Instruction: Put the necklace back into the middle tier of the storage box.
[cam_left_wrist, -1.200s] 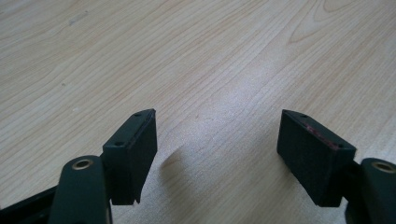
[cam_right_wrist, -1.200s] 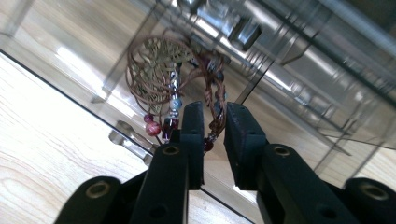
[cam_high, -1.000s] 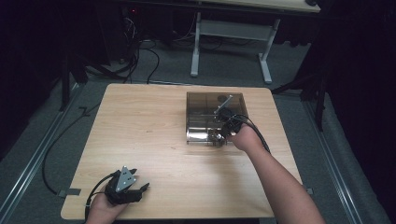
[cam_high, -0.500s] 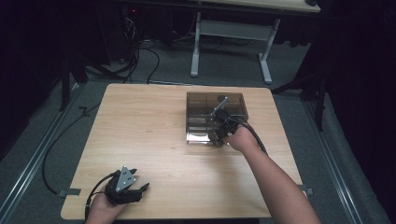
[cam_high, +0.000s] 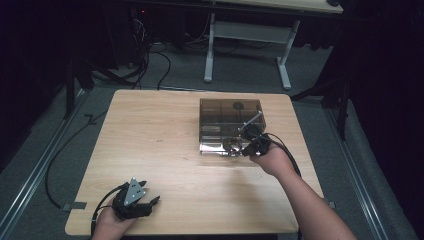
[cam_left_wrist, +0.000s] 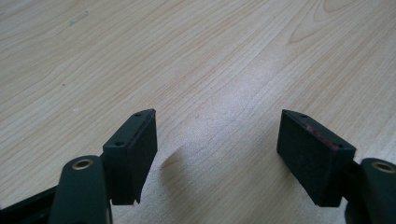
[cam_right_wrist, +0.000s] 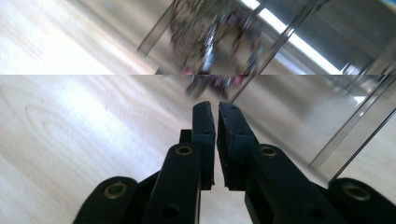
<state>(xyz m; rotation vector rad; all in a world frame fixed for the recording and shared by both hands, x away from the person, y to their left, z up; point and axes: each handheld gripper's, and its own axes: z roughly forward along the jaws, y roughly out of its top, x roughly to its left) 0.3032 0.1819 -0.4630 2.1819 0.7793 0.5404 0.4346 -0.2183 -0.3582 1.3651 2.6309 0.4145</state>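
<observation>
Pale wood makes up the tabletop (cam_high: 165, 150) in the high view. A clear, smoke-tinted plastic box (cam_high: 231, 125) with inner compartments sits on it toward the far right. The right gripper (cam_high: 252, 145) is at the box's near right corner, held in the person's right hand (cam_high: 272, 159), with its cable looping back along the forearm. Just beyond the jaws, inside the box's near compartments, lies a small cluster of dark little items (cam_high: 231, 144); they are too small to tell apart. A thin grey rod (cam_high: 251, 120) slants up across the box beside the gripper. The left gripper (cam_high: 134, 201) rests near the front left edge of the tabletop, well apart from the box, with a grey three-cornered plate on top and the left hand (cam_high: 111, 224) behind it.

From the left gripper view, the jaws stand wide apart with nothing between them, only bare wood grain ahead and below.

From the right gripper view, the jaws are together, pads almost touching, and nothing shows between them; they have just been closing. The picture is blurred. Ahead of the jaws and slightly above is the clear box wall (cam_right_wrist: 299, 93), and behind it a smeared bunch of multicoloured small things (cam_right_wrist: 215, 42). Light wood lies to the left of the jaws.
</observation>
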